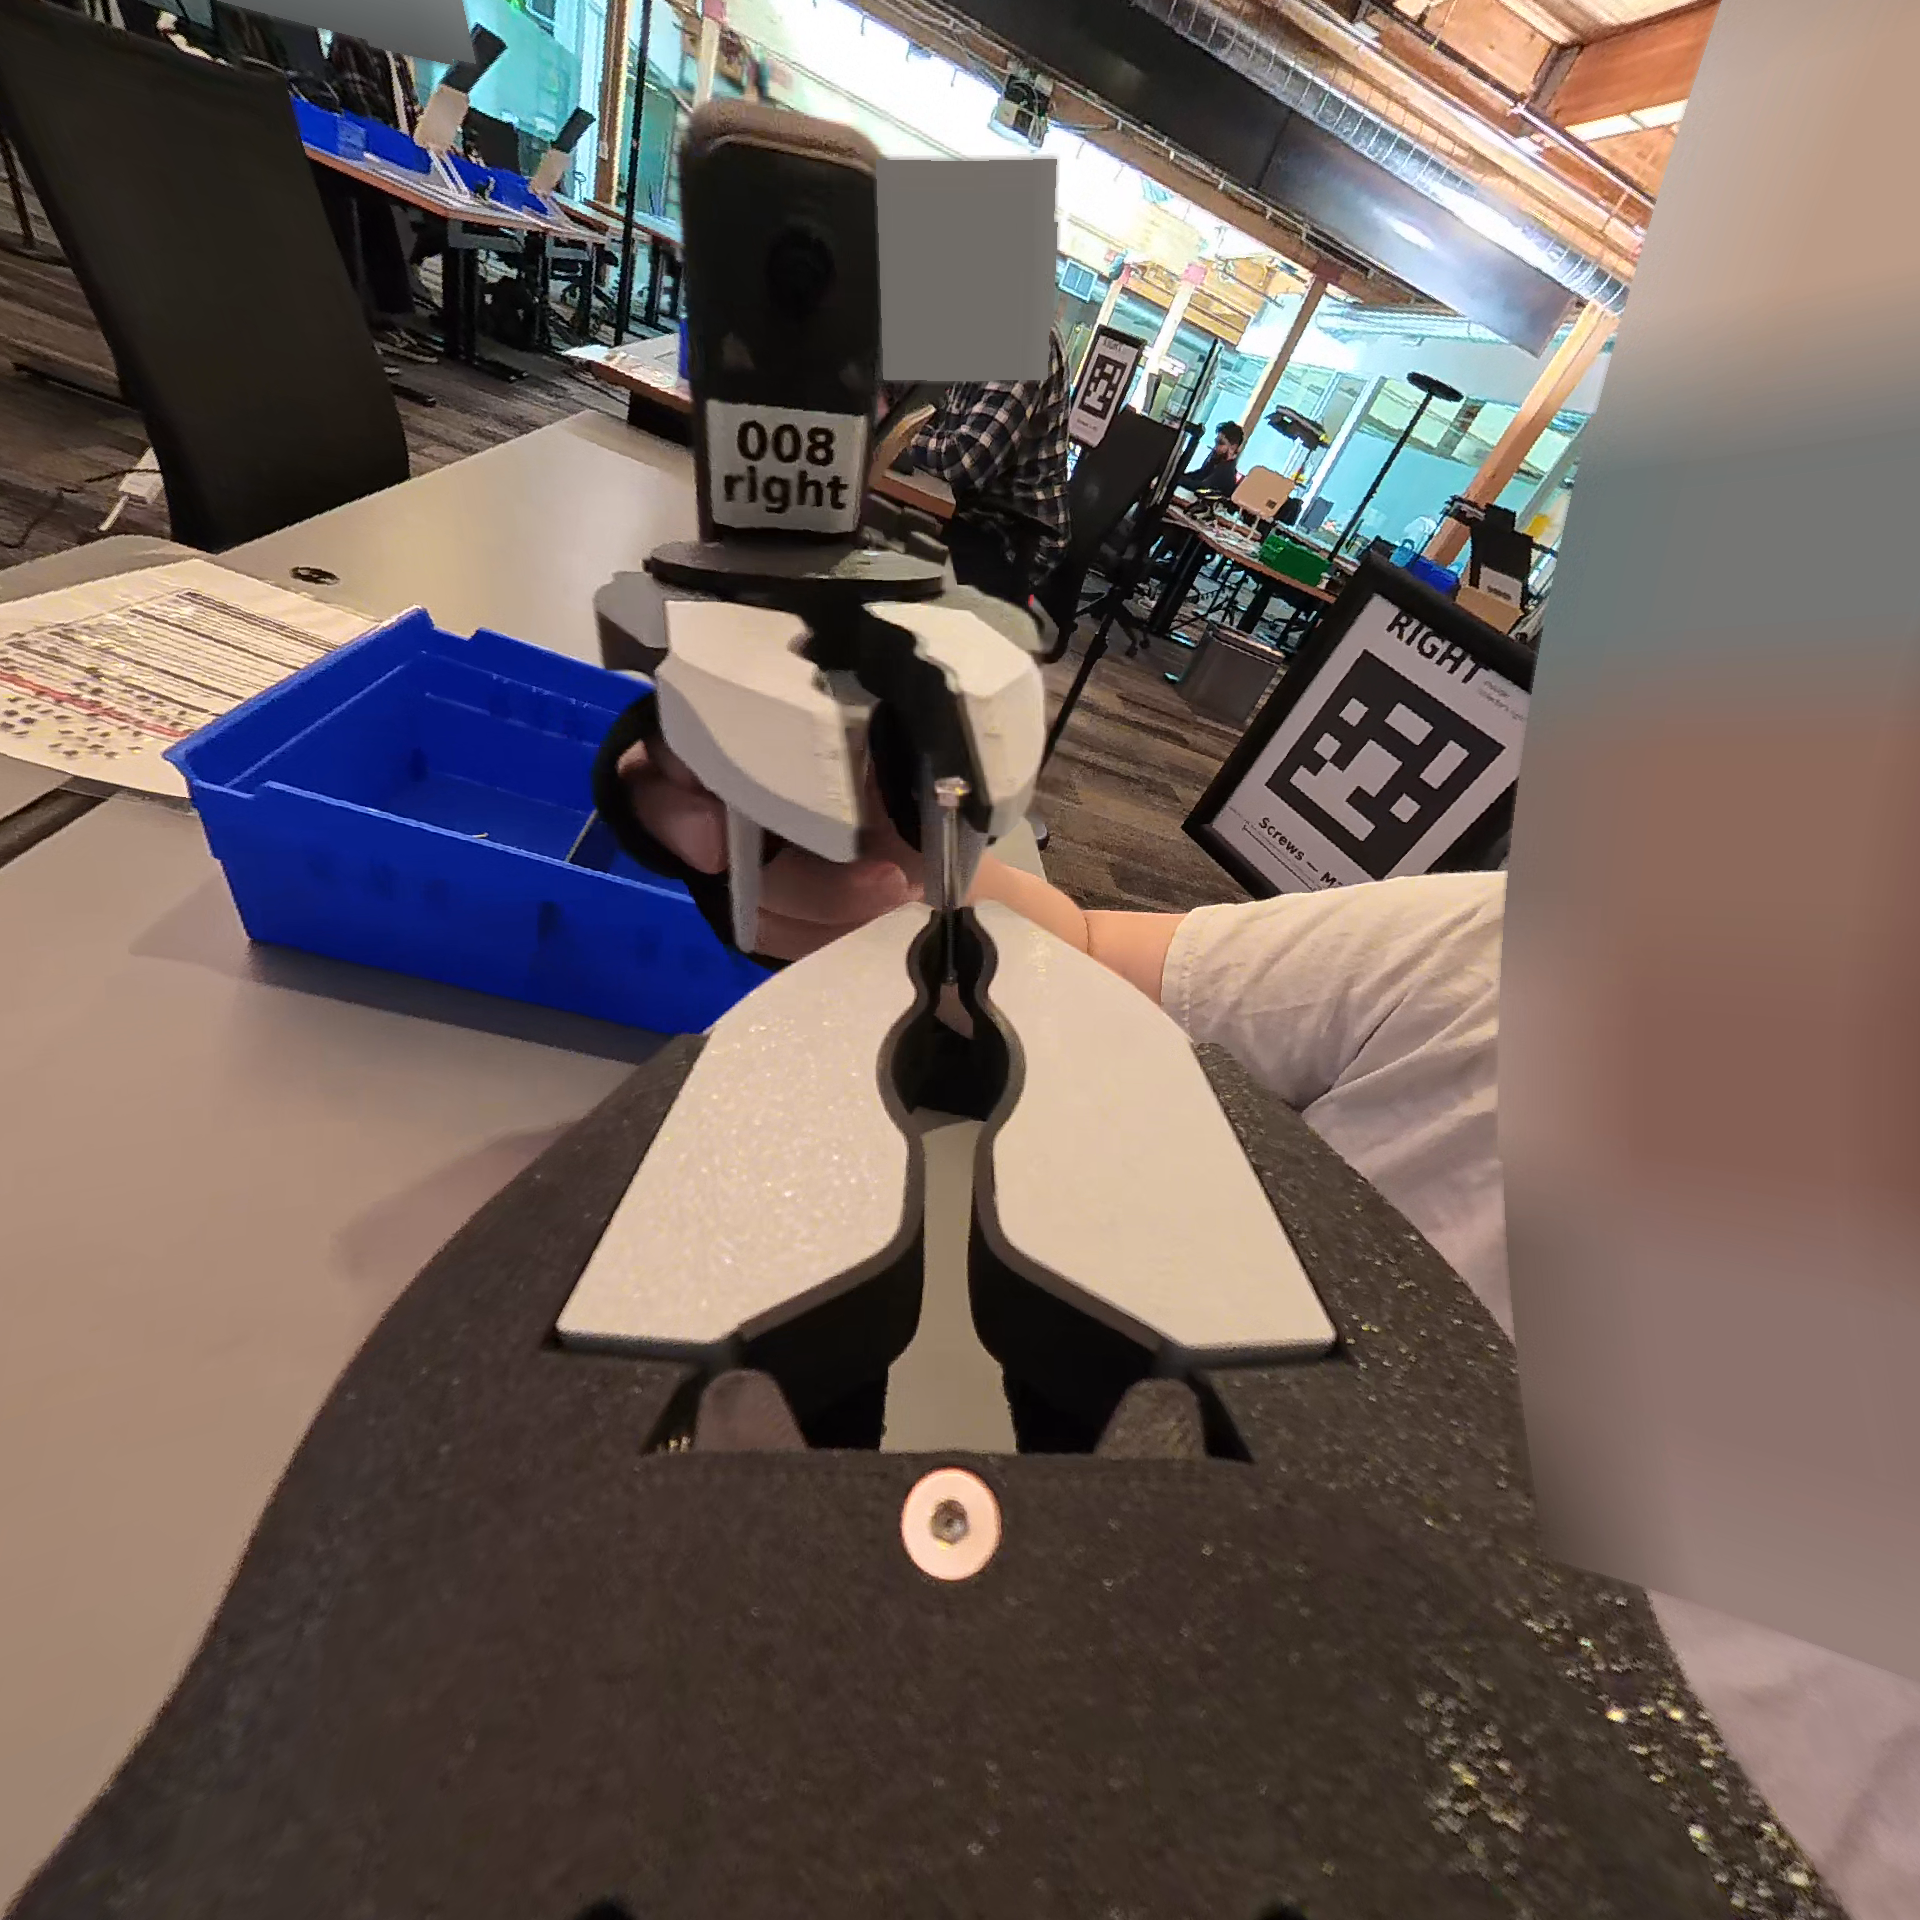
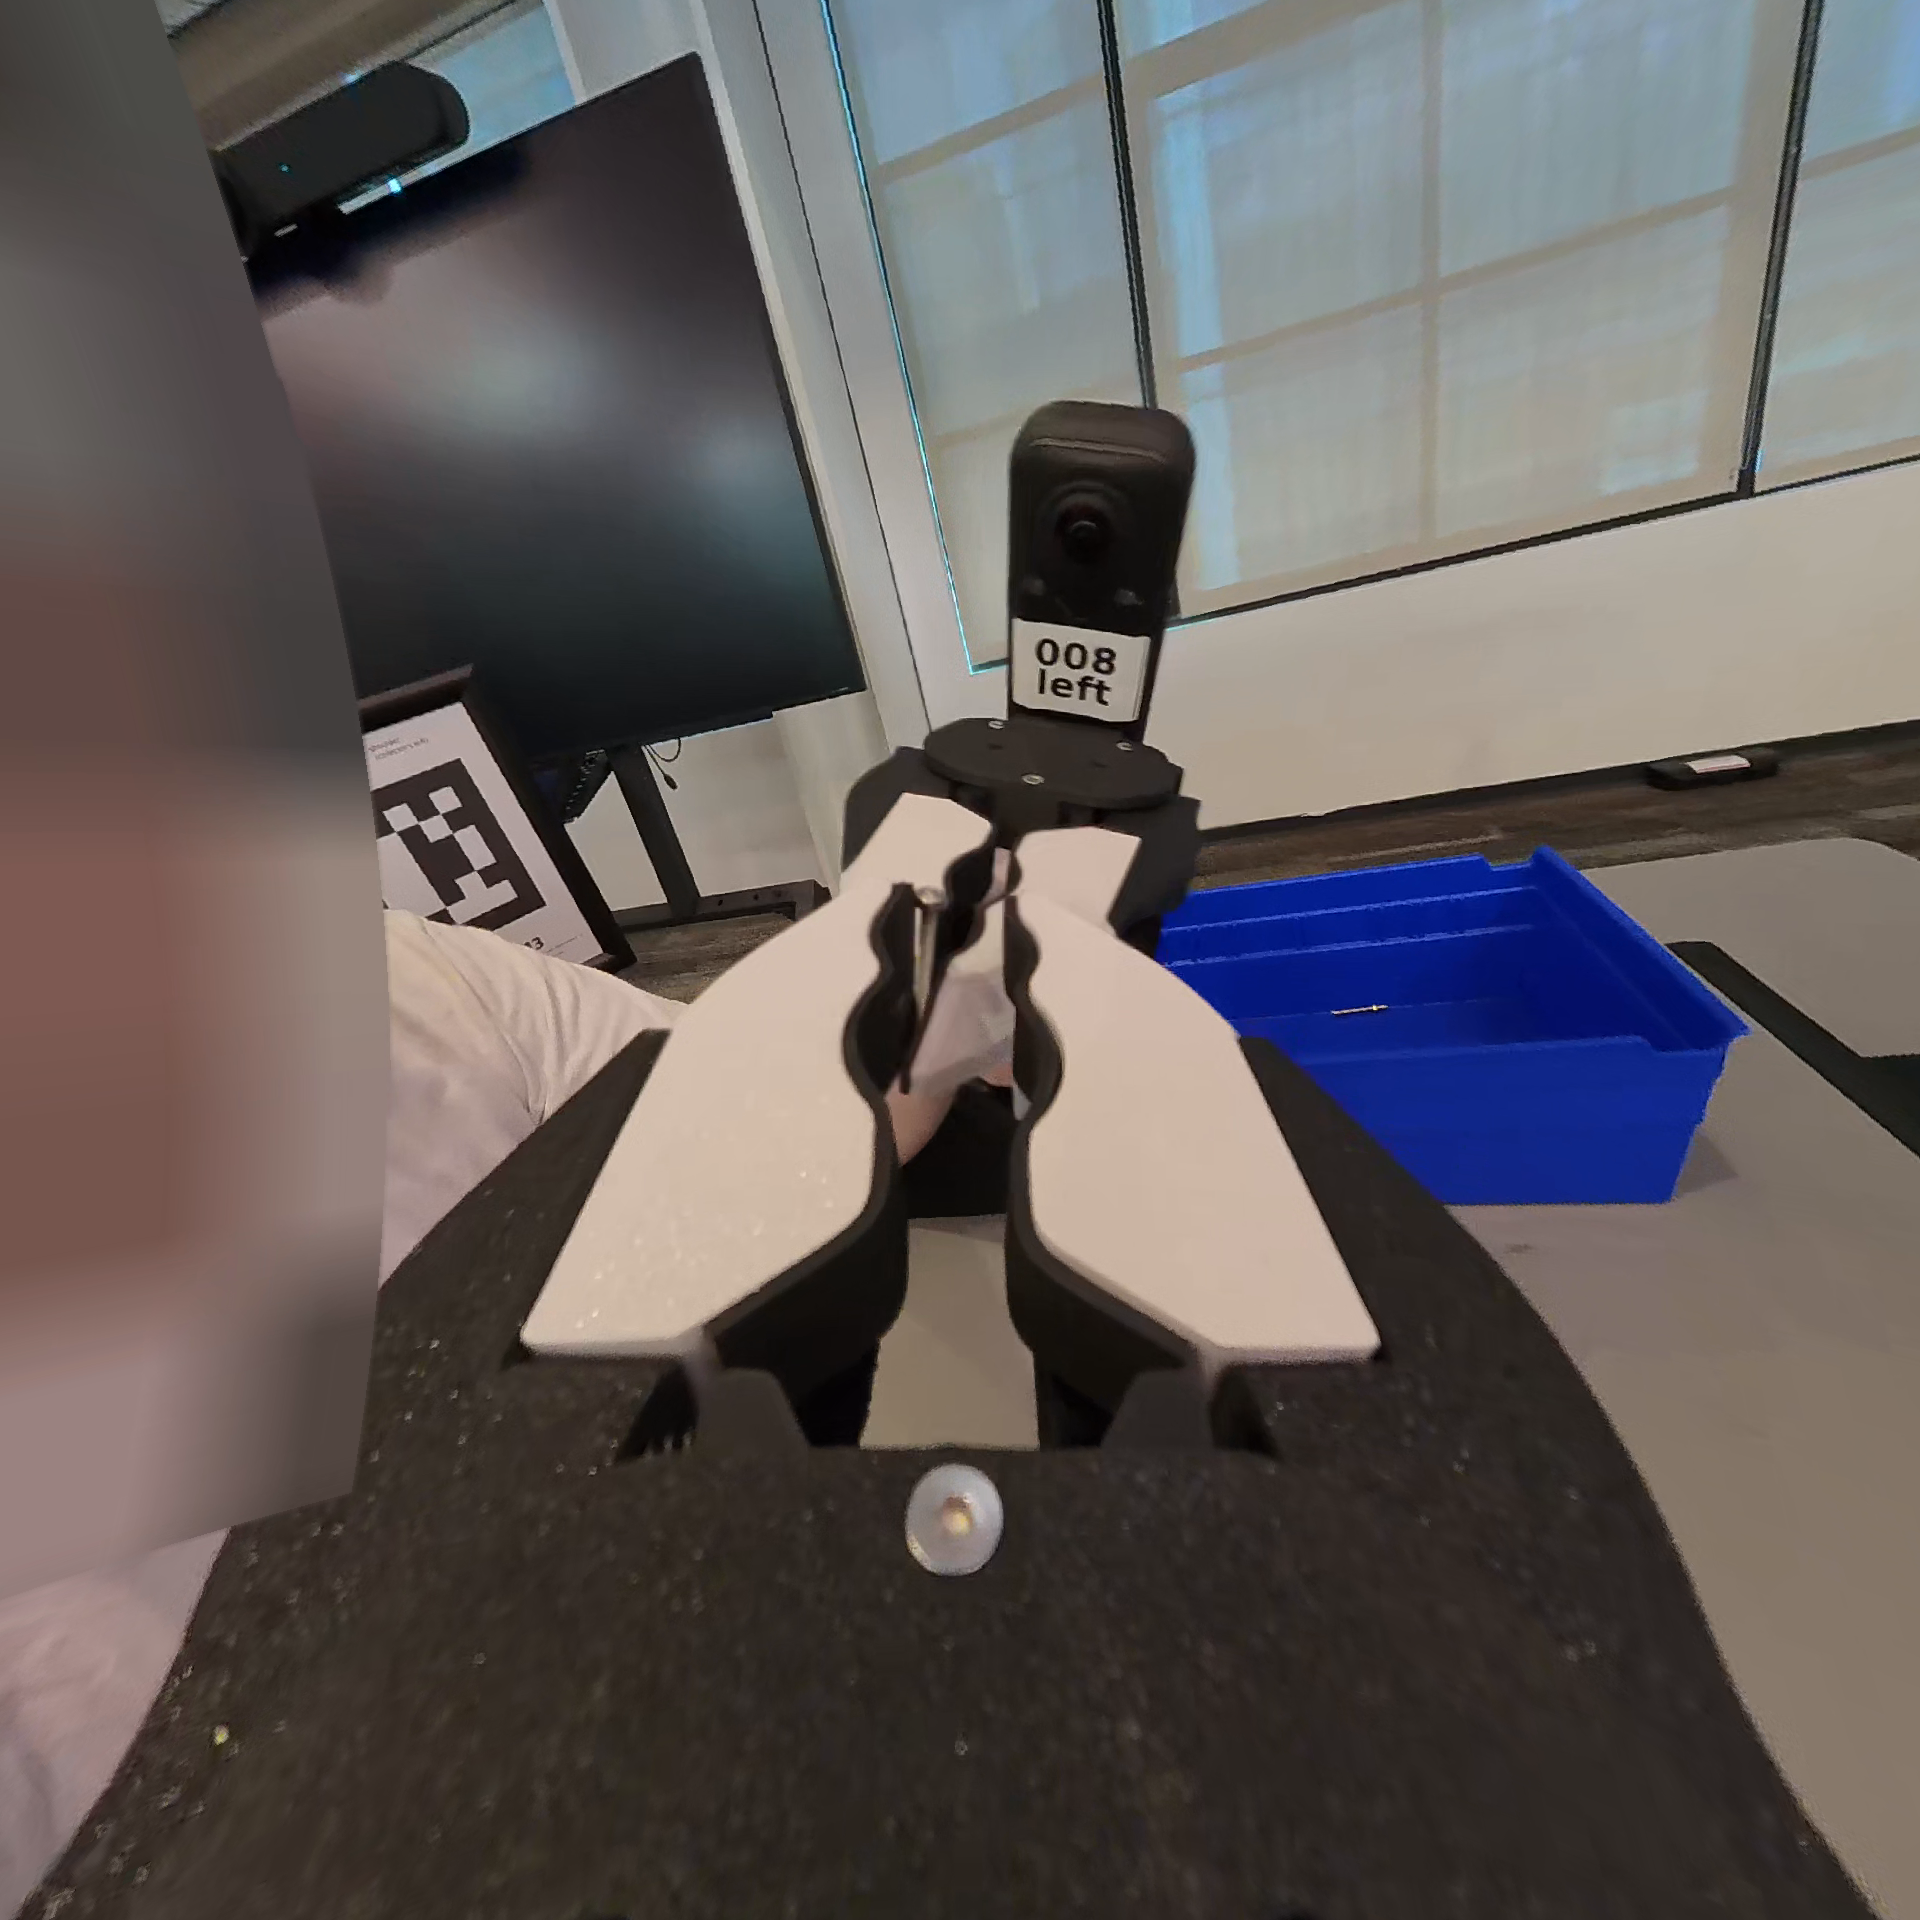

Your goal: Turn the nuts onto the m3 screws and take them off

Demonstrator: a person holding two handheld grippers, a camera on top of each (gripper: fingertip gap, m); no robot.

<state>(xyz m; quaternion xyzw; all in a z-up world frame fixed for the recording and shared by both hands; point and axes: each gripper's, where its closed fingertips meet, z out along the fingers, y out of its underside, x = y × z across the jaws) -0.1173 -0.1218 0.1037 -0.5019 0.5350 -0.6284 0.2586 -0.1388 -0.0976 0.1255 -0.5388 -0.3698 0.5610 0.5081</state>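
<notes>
A thin metal screw (image 1: 951,862) stands nearly upright between the two grippers, head up. My left gripper (image 1: 951,925) is shut on its lower end. It also shows in the right wrist view (image 2: 982,883), facing me. My right gripper (image 2: 956,914) is partly open. The screw (image 2: 920,977) lies along the inner edge of its left finger, not clamped. In the left wrist view the right gripper (image 1: 857,873) faces me, with the screw head beside one fingertip. I see no nut.
A blue bin (image 1: 312,821) sits on the grey table (image 1: 208,1143) behind the grippers. One small screw (image 2: 1356,1010) lies in the bin (image 2: 1507,1132). A printed sheet (image 1: 135,655) lies at the far left. A framed marker board (image 1: 1371,758) stands to the right, near a white sleeve (image 1: 1330,987). The tips of both grippers are at nearly the same place.
</notes>
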